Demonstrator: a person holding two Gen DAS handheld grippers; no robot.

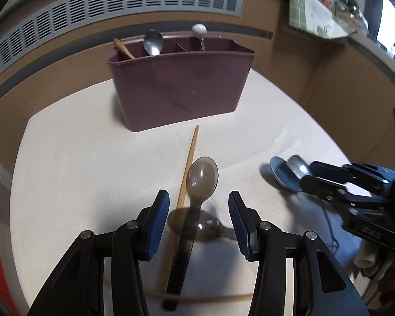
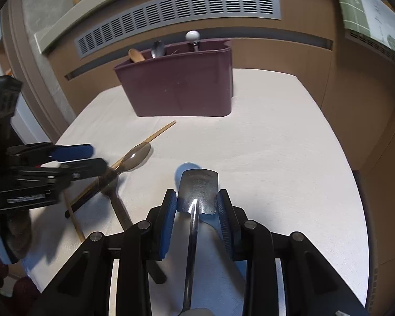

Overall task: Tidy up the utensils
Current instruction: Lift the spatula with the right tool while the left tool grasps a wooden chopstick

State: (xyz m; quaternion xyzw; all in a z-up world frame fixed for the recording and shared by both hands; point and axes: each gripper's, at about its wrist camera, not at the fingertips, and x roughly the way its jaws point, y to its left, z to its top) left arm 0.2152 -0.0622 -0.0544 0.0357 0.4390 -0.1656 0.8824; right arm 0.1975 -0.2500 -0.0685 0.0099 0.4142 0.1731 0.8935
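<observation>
Left gripper [image 1: 198, 220]: hanging over the white tablecloth [image 1: 92, 163] with its jaws standing wide, holding nothing. Lying between its blue pads [image 1: 158, 222]: a smoky clear plastic spoon [image 1: 201, 176], bowl pointing away toward the caddy, crossing a second smoky spoon [image 1: 197, 223] and running alongside a wooden chopstick [image 1: 188, 163]. Right gripper [image 2: 197, 205]: jaws sitting narrow, with a metal spatula-shaped utensil [image 2: 198, 192] lying between the pads; actual clamping cannot be told. Its handle is running back toward the camera; a blue spoon [image 2: 188, 169] is lying on the cloth beneath its head. Maroon utensil caddy [image 1: 181, 89]: standing at the far side of the cloth, well apart from both grippers, holding a wooden spoon [image 1: 121, 48], a metal spoon [image 1: 153, 42] and a white-knobbed utensil [image 1: 199, 30].
</observation>
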